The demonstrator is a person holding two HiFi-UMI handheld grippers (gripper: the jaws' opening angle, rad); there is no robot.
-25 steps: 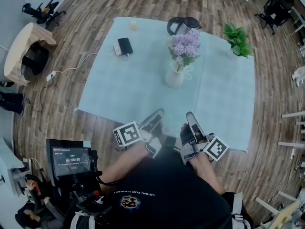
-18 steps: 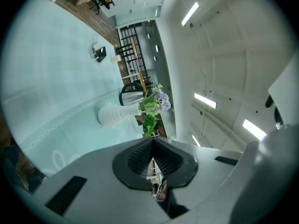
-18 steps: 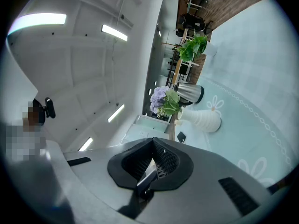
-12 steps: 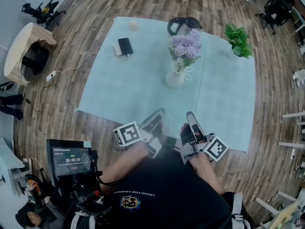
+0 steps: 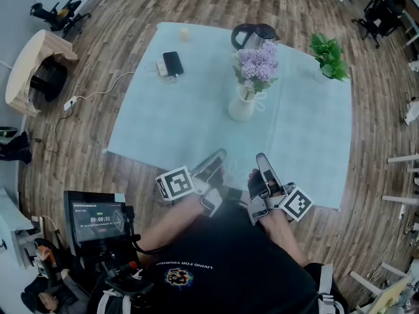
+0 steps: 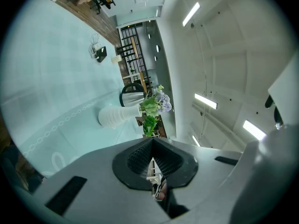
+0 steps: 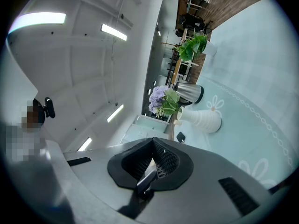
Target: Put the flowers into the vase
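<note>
Head view shows flowers [image 5: 256, 63] standing upright in the vase [image 5: 241, 106], blooms uppermost

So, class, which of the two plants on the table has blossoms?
The purple flowers in the white vase; the potted plant at the far corner shows only green leaves.

A matt, pale blue cloth [image 5: 196, 110] with a faint white print covers the table, which stands on a wooden plank floor [image 5: 131, 5] with a soft sheen. The white vase [image 5: 240, 107] looks smooth and ribbed. At the cloth's far edge, the kettle [image 5: 252, 39] has a shiny metal body. The left gripper [image 6: 152, 141] and right gripper [image 7: 153, 141] show matt grey plastic shells and black gridded pads [image 7: 165, 161].
</note>
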